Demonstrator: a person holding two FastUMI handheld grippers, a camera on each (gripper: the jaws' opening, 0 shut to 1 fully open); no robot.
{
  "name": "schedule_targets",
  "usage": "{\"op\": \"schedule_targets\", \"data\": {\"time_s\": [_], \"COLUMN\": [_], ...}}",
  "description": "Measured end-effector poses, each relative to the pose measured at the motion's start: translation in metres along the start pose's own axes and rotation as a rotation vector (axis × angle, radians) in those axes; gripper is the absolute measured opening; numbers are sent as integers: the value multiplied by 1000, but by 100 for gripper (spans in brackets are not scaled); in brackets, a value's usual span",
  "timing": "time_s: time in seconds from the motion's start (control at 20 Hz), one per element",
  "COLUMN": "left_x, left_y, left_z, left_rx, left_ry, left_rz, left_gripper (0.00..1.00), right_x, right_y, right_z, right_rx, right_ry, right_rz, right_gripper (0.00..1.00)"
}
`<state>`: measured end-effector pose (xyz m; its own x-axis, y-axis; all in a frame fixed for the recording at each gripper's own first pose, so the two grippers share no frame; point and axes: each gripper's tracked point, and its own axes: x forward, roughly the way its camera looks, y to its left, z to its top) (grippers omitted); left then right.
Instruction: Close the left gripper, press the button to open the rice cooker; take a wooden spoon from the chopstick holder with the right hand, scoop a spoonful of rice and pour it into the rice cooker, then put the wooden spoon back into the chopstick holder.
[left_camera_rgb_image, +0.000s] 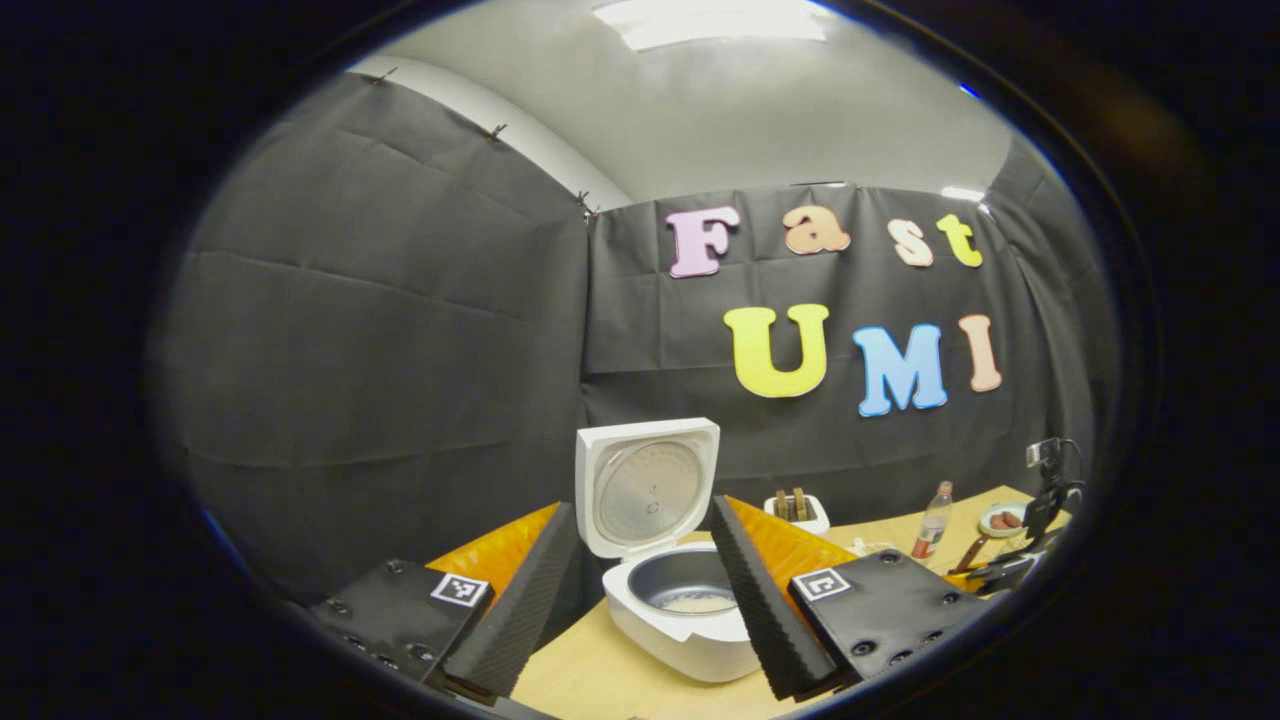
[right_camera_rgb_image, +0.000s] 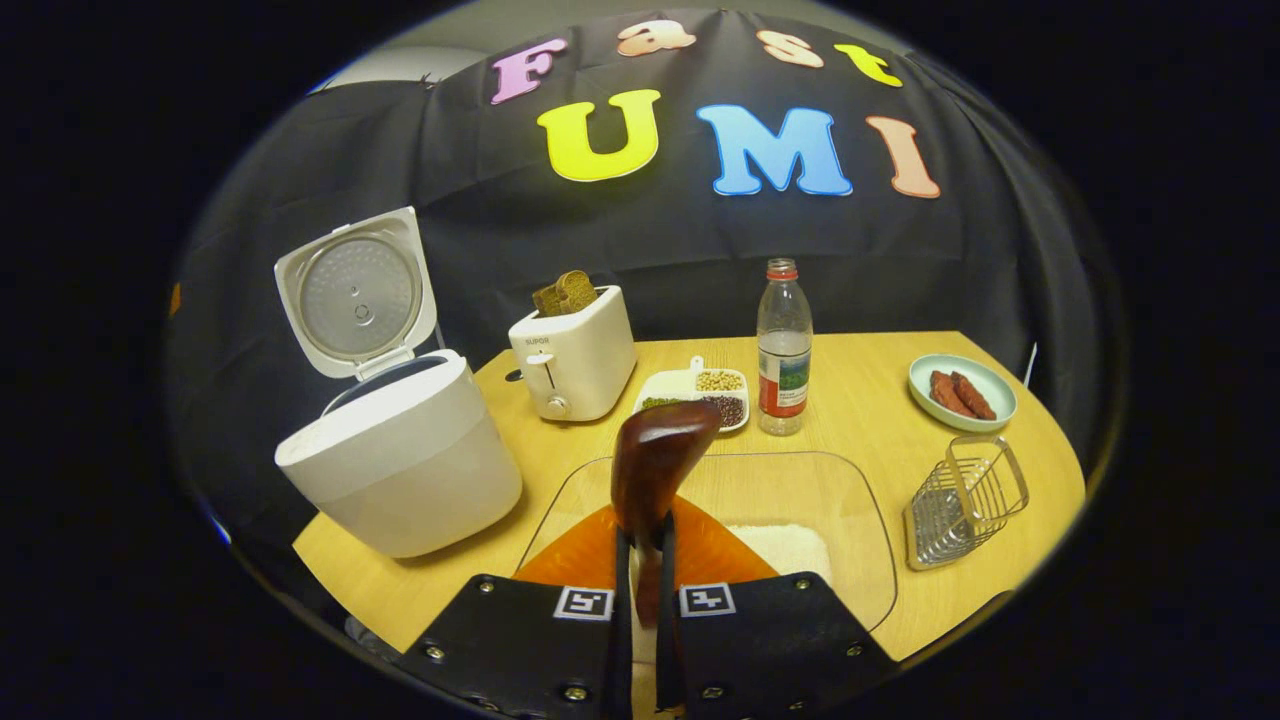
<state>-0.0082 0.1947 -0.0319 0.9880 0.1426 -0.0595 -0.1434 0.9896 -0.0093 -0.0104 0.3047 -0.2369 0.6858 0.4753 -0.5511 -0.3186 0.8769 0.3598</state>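
The white rice cooker (left_camera_rgb_image: 690, 640) stands with its lid (left_camera_rgb_image: 645, 490) raised, and a little rice (left_camera_rgb_image: 700, 602) lies in the grey inner pot. My left gripper (left_camera_rgb_image: 643, 510) is open and holds nothing, with the cooker seen between its fingers, farther off. My right gripper (right_camera_rgb_image: 645, 545) is shut on the handle of a dark wooden spoon (right_camera_rgb_image: 655, 455), whose bowl points up and away over a clear tray (right_camera_rgb_image: 850, 500) holding rice (right_camera_rgb_image: 790, 545). Whether the spoon carries rice is hidden. The open cooker (right_camera_rgb_image: 400, 470) is to its left. The wire chopstick holder (right_camera_rgb_image: 965, 500) stands to the right.
A white toaster (right_camera_rgb_image: 575, 360) with bread, a divided dish of beans (right_camera_rgb_image: 700, 390), a water bottle (right_camera_rgb_image: 783, 350) and a plate of sausages (right_camera_rgb_image: 960, 392) stand along the back of the wooden table (right_camera_rgb_image: 860, 390). Black cloth walls close the booth.
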Motion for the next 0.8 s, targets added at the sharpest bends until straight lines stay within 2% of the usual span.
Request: {"op": "schedule_targets", "data": {"time_s": [0.3, 0.55, 0.8], "left_x": [-2, -1, -1], "left_y": [-5, -9, -20], "left_z": [3, 5, 7], "left_rx": [12, 18, 2], "left_ry": [-1, -2, -6], "left_rz": [-6, -8, -23], "left_gripper": [94, 95, 94], "right_x": [8, 4, -8], "right_y": [-39, -75, -80], "right_z": [1, 19, 45], "right_rx": [411, 597, 808], "right_ry": [54, 23, -22], "right_rz": [25, 31, 134], "right_gripper": [10, 10, 10]}}
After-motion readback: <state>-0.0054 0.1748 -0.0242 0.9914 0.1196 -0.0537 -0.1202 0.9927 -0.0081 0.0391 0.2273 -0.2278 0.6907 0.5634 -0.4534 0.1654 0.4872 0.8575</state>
